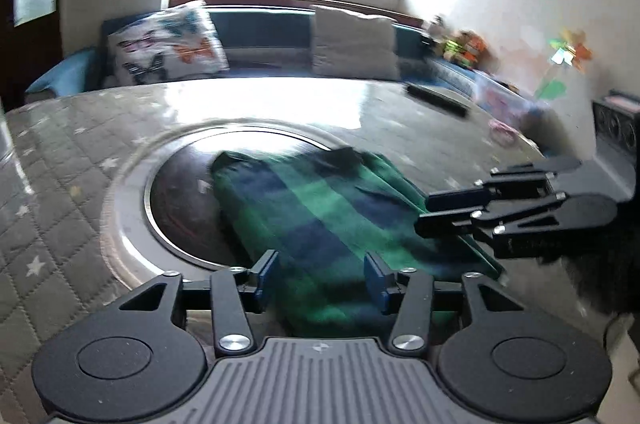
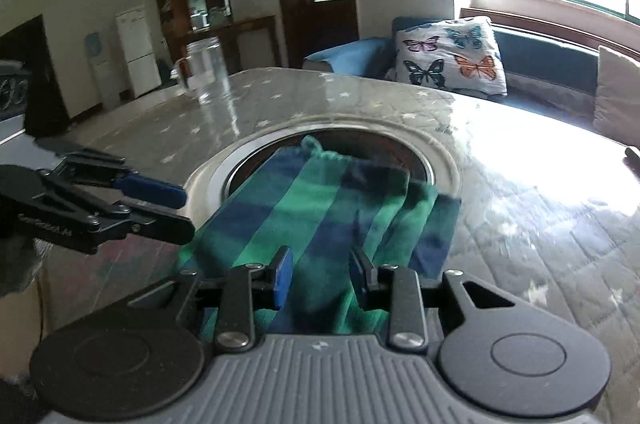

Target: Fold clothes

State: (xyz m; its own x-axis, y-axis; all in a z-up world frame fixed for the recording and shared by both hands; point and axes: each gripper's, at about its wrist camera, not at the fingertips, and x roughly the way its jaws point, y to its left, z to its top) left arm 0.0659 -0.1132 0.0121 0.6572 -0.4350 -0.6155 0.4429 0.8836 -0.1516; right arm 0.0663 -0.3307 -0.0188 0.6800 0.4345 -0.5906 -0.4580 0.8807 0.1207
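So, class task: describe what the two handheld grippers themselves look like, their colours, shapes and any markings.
Both match. The left gripper and right gripper each have a grey ribbed body, black linkage arms with silver rivets, two black round discs and blue pads on the fingers. A small round emblem sits on each ribbed body; faint lettering on one arm is unreadable. No cables or sleeves show.

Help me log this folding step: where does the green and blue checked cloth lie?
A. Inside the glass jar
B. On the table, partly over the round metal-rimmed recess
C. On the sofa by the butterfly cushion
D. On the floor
B: the checked cloth lies on the table, its far end over the round recess.
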